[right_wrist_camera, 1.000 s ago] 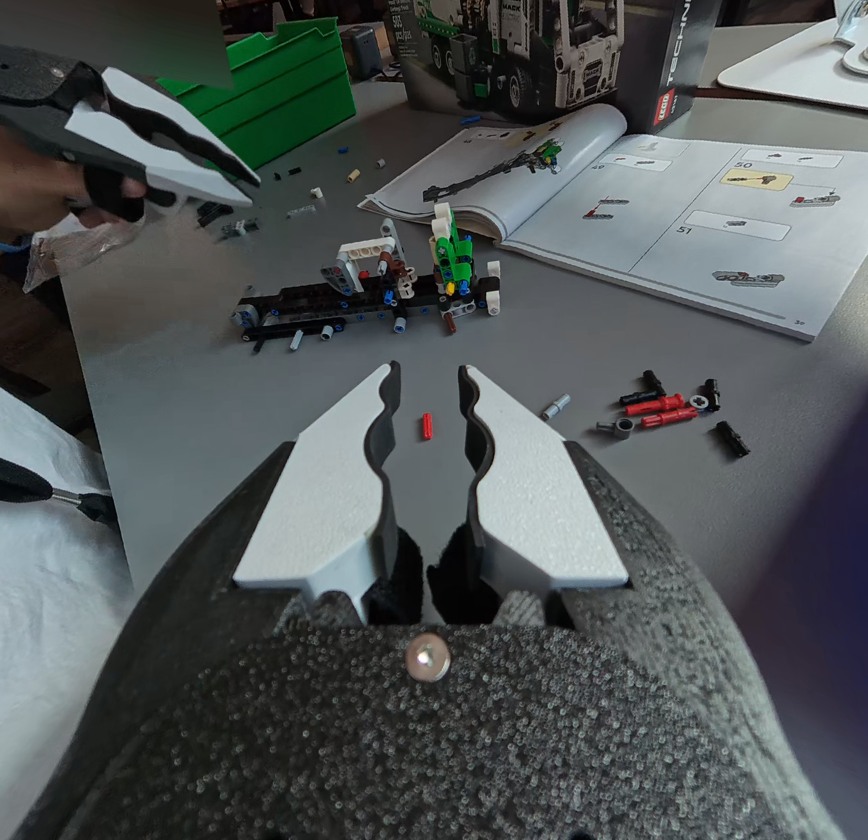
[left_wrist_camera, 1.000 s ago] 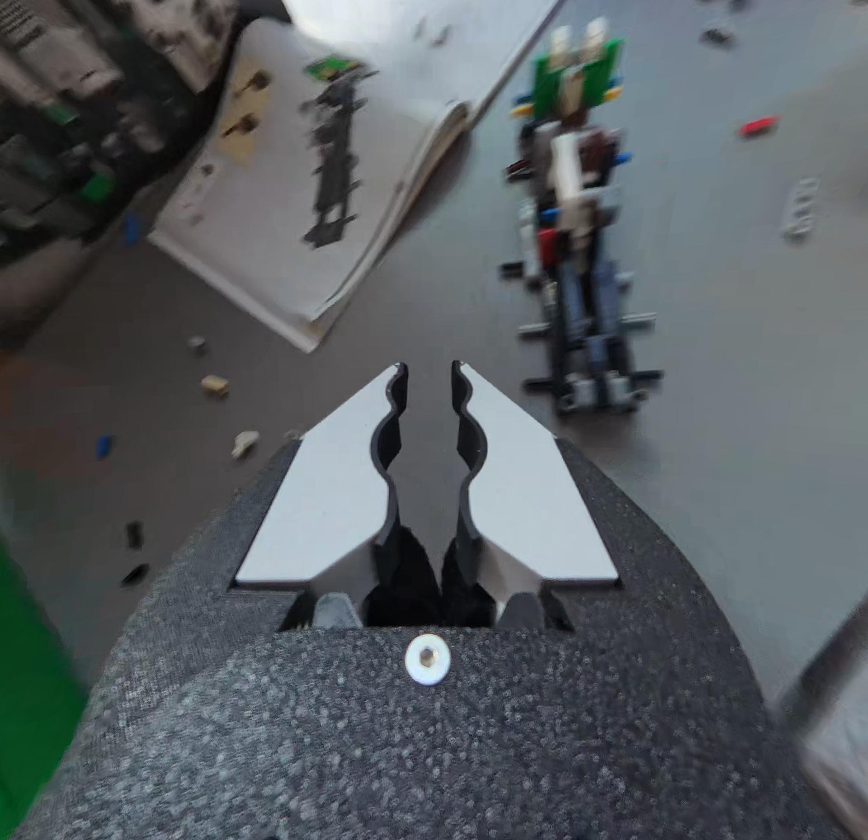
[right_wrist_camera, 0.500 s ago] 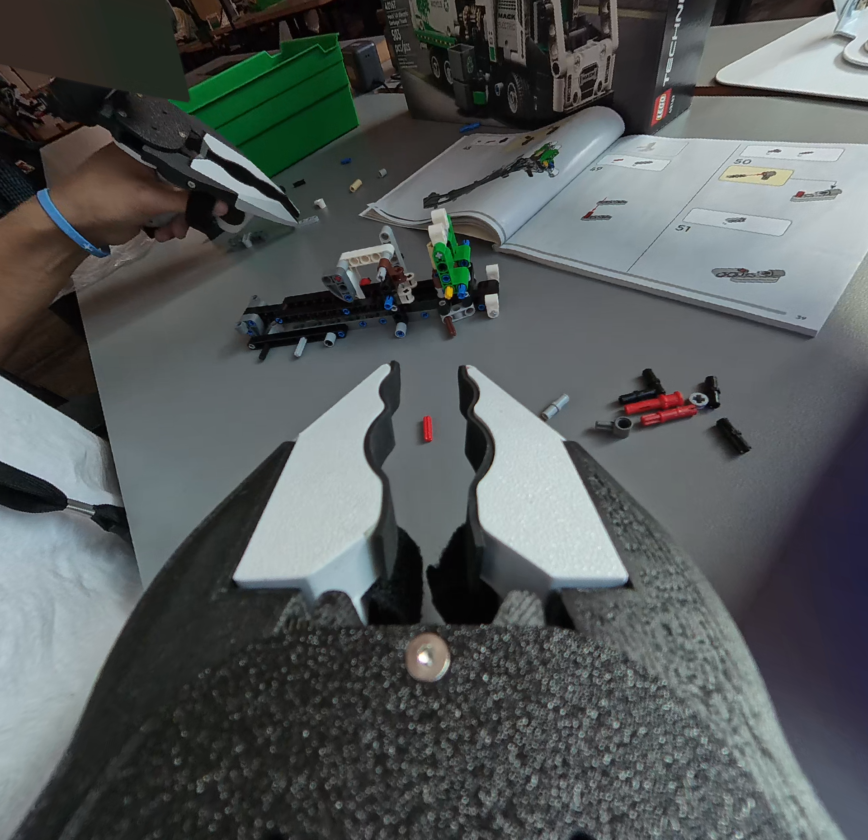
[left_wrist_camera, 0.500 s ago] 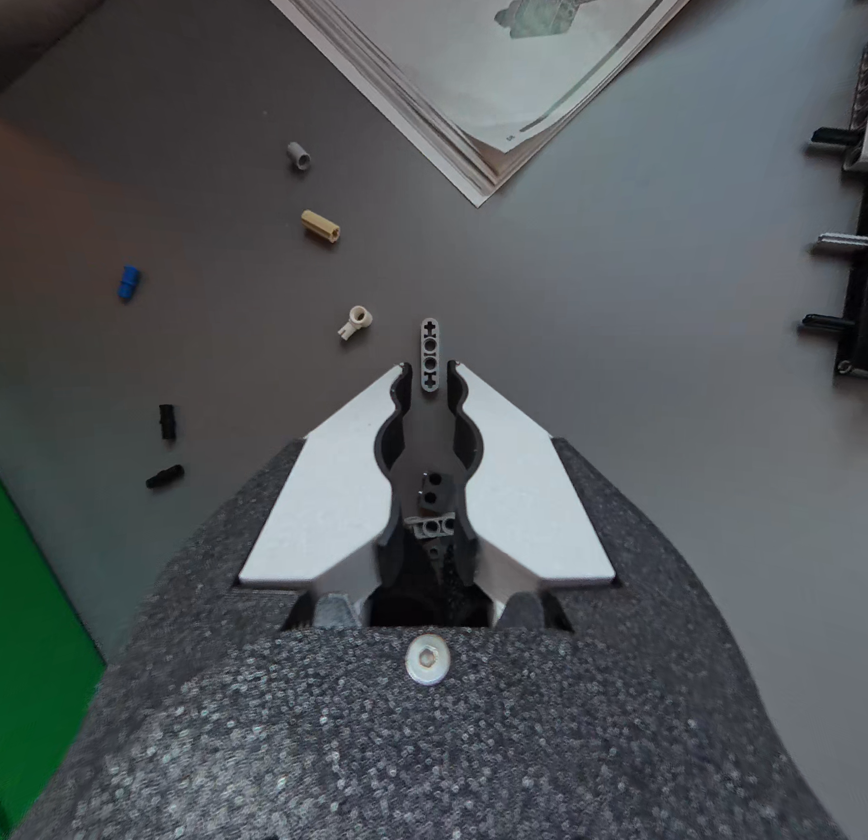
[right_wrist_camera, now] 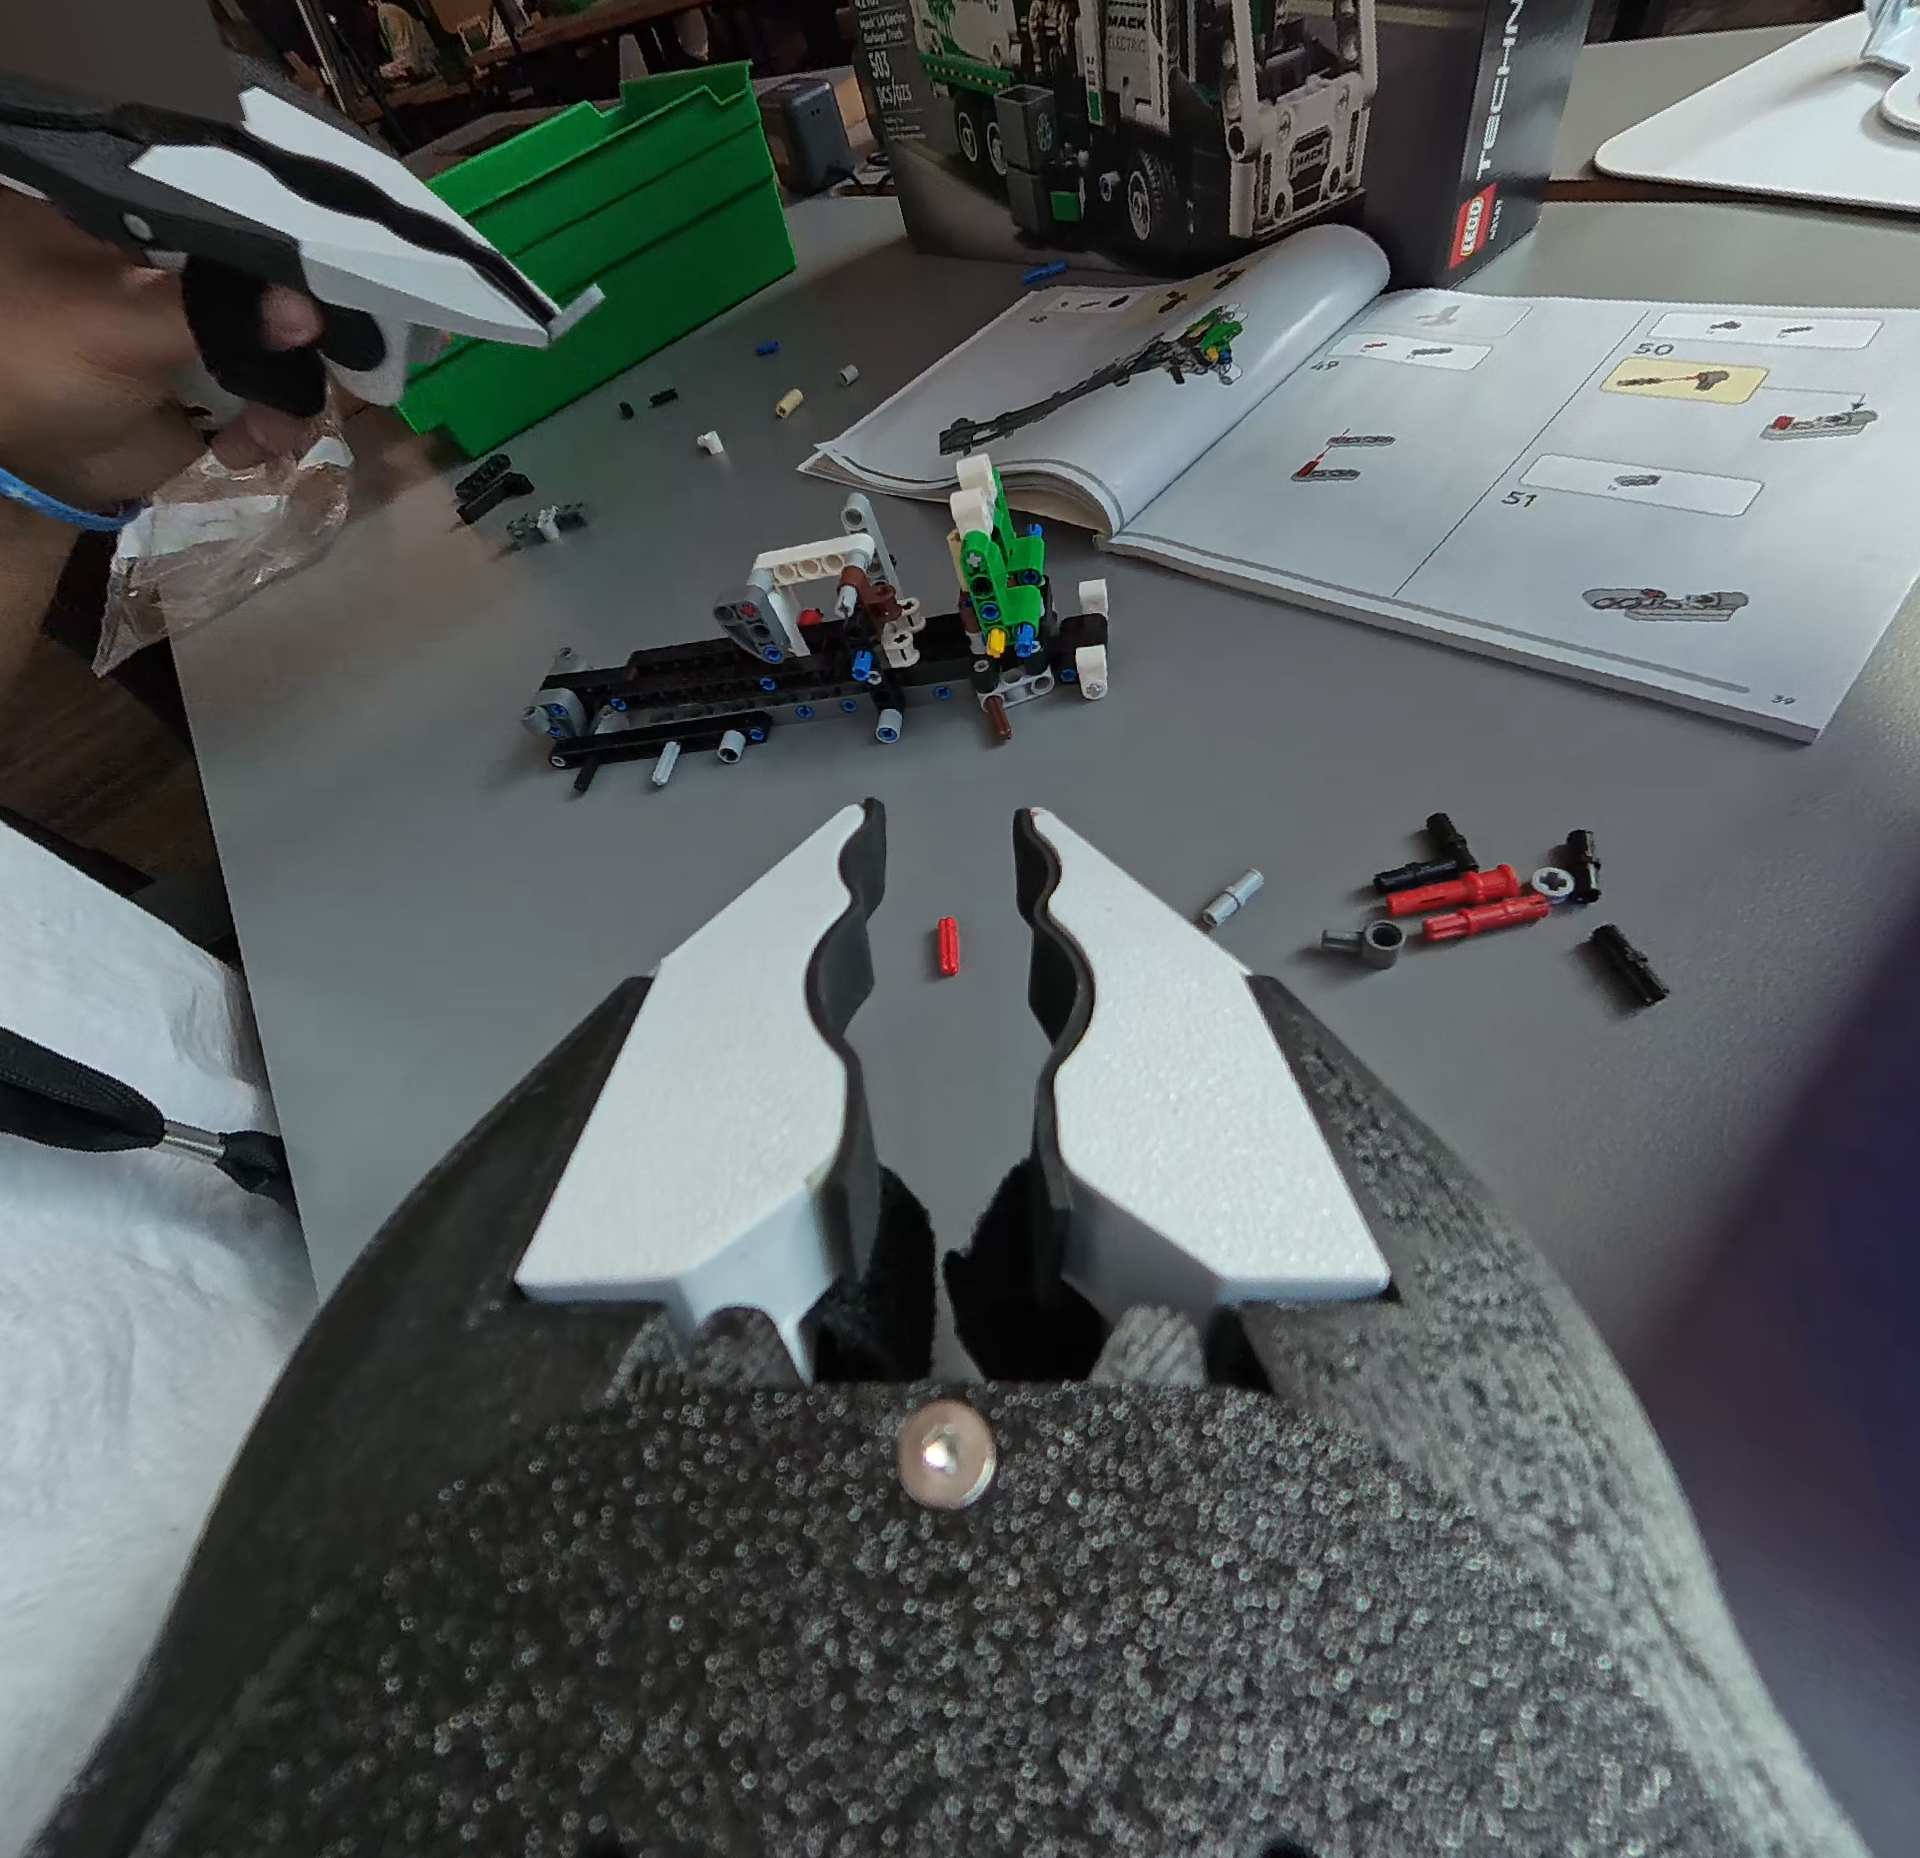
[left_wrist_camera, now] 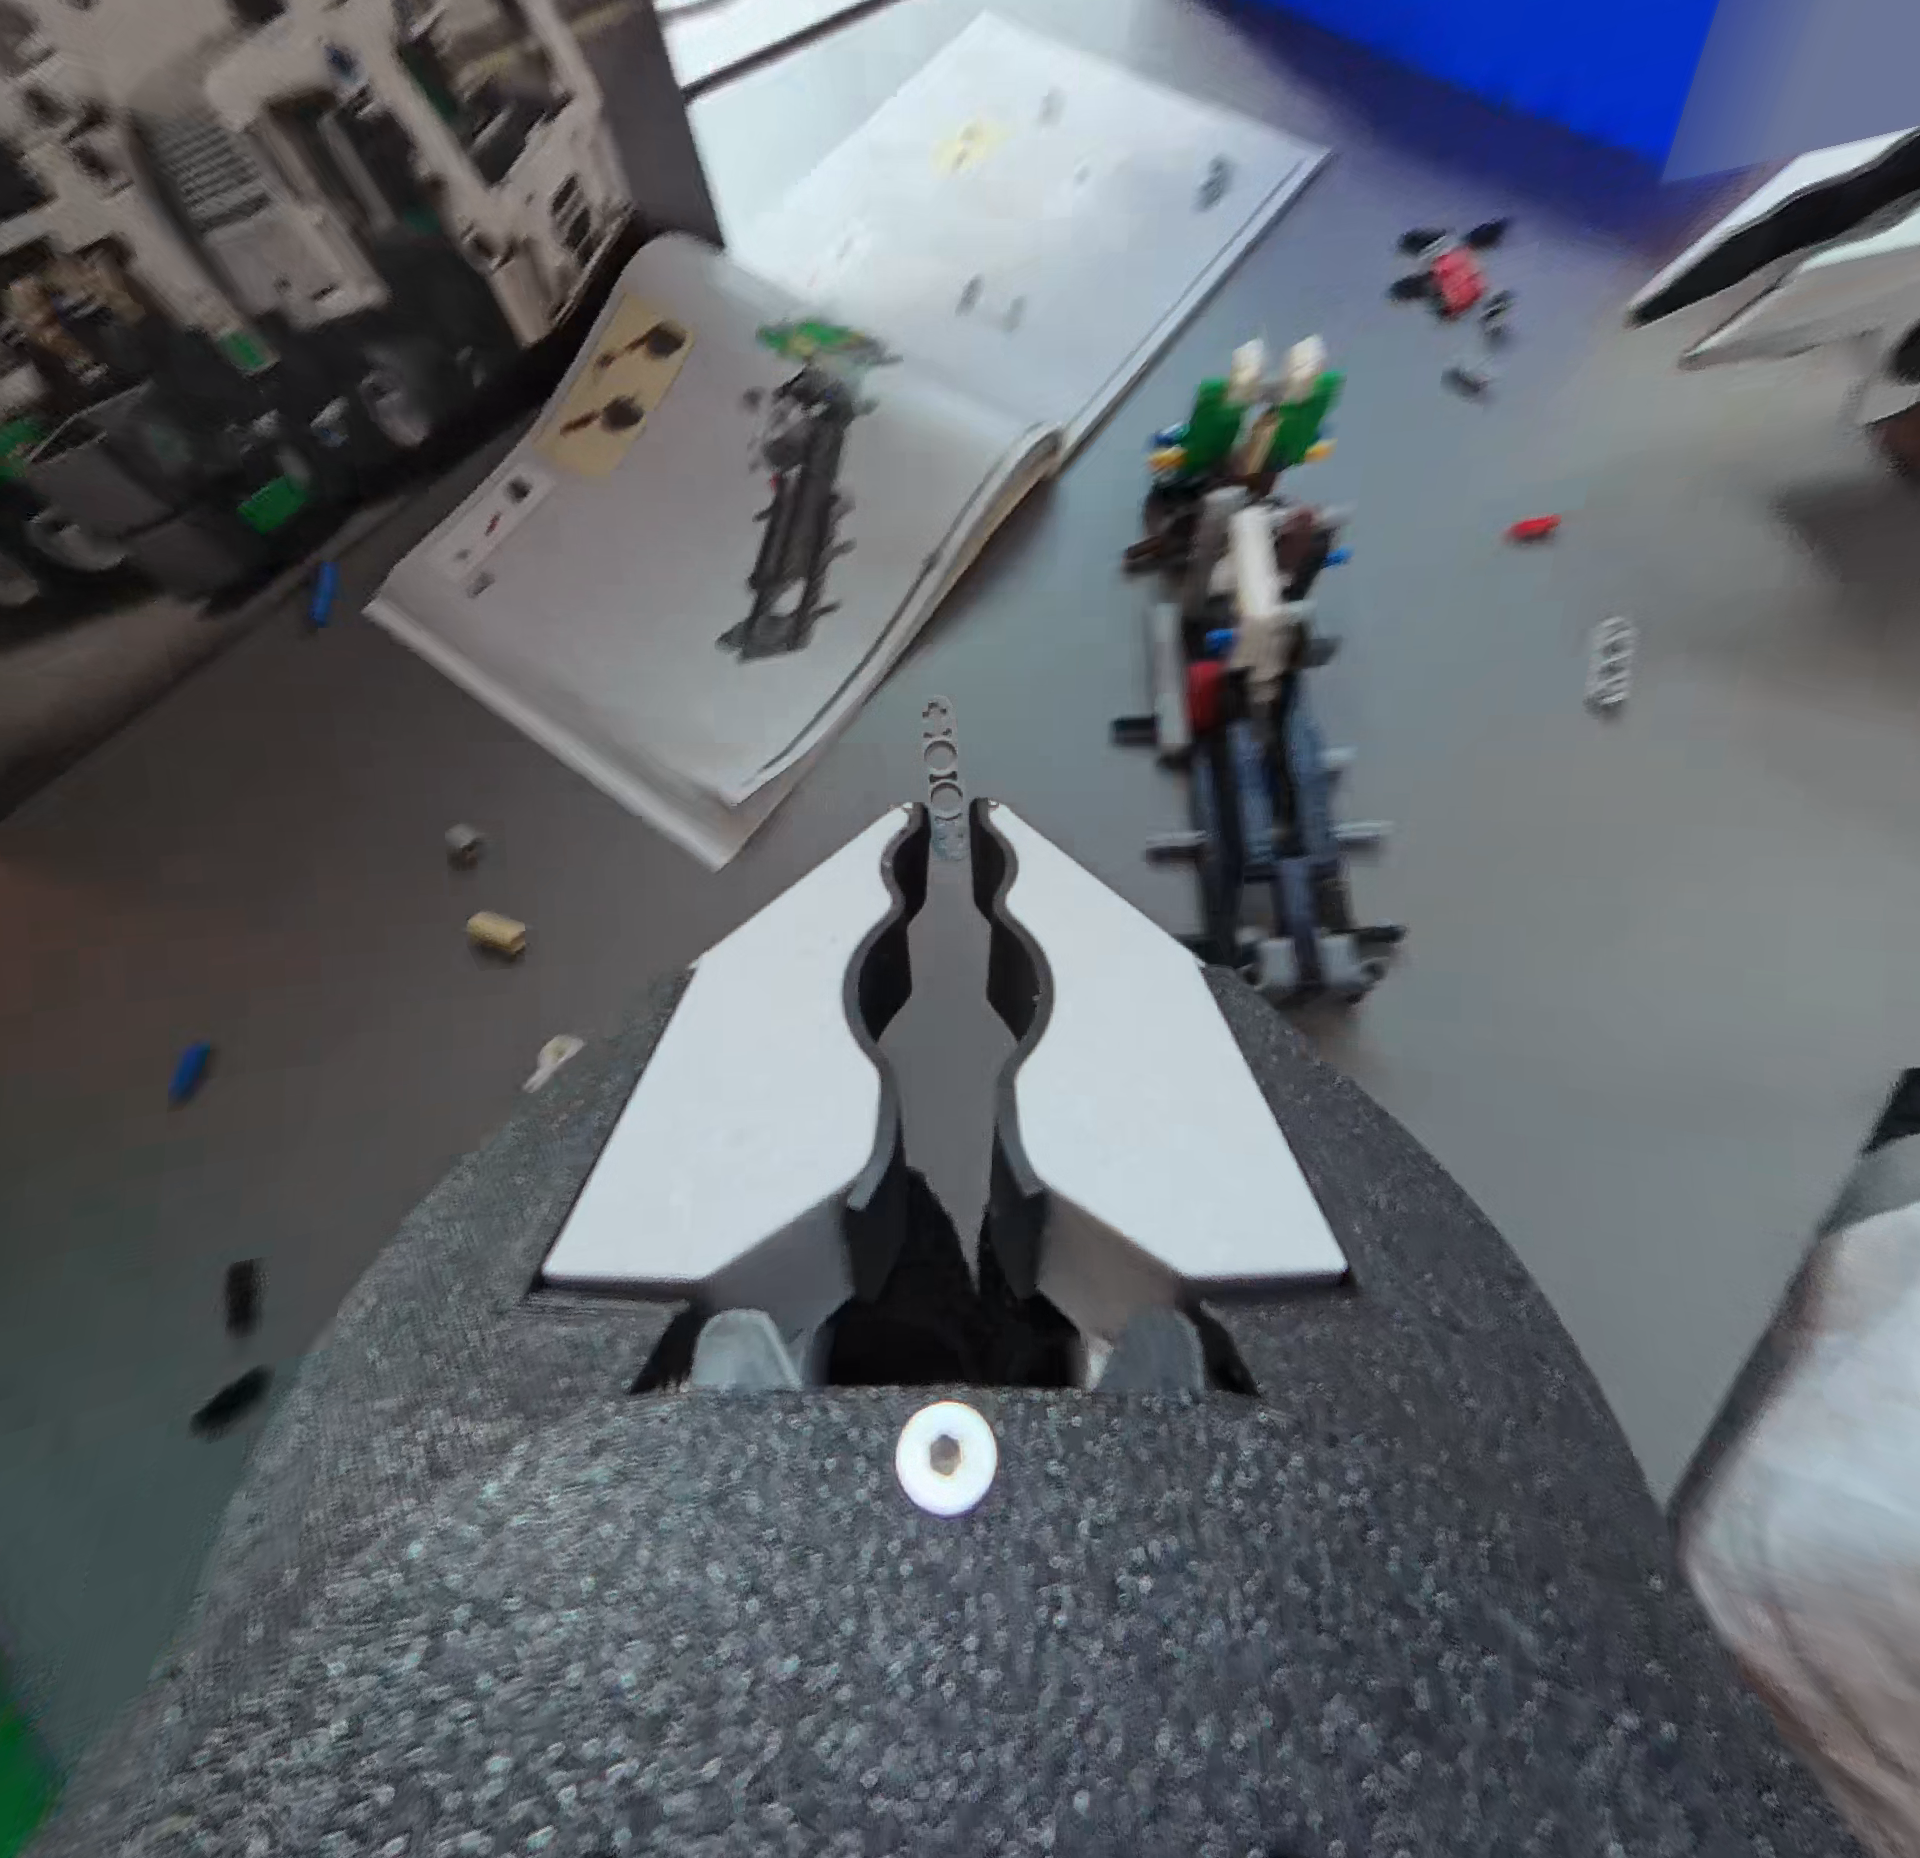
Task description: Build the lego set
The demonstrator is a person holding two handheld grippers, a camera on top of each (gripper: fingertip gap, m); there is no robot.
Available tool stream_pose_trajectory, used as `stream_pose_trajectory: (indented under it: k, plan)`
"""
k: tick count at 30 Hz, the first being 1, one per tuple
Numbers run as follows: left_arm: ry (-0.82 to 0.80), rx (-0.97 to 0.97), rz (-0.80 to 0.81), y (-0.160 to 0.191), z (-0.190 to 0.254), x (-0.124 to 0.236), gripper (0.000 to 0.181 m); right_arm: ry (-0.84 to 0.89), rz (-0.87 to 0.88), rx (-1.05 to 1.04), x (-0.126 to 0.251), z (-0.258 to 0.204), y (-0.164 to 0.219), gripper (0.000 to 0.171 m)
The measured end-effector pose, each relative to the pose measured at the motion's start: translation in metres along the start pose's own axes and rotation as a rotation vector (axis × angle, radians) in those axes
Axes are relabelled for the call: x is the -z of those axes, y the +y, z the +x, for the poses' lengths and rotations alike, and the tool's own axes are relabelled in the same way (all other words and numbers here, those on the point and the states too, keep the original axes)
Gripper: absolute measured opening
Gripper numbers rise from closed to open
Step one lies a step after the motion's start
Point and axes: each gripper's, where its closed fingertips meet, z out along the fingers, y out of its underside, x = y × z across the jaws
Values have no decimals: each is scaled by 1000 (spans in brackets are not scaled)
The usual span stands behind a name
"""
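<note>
Lifted off the grey table [right_wrist_camera: 343,852], left hand-held gripper [left_wrist_camera: 948,811] pinches a grey beam [left_wrist_camera: 943,769]; right hand-held gripper [right_wrist_camera: 948,821] stays spread.

My left tongs [left_wrist_camera: 945,821] are nipped on a thin grey beam [left_wrist_camera: 943,769] at the very tips, raised off the surface and pointing far and slightly down. My left hand [right_wrist_camera: 114,354] wraps the grip, a blue band at the wrist. My right tongs [right_wrist_camera: 948,821] hang low, parted, holding nothing.
</note>
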Motion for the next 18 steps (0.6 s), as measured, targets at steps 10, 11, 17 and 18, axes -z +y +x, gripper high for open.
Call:
stream_pose_trajectory:
  k: [10,11,17,18]
  plan:
    - [416,29,-62,-21,167,-72,6,-5,15,-3,2,0,-2,24]
    - [400,14,-95,-15,170,-81,6,-5,16,-2,2,0,-2,24]
    - [400,-80,-170,-4,188,-101,7,-9,24,-7,3,0,-3,24]
    - [407,-89,-180,-2,191,-101,6,-10,26,-9,3,0,-3,24]
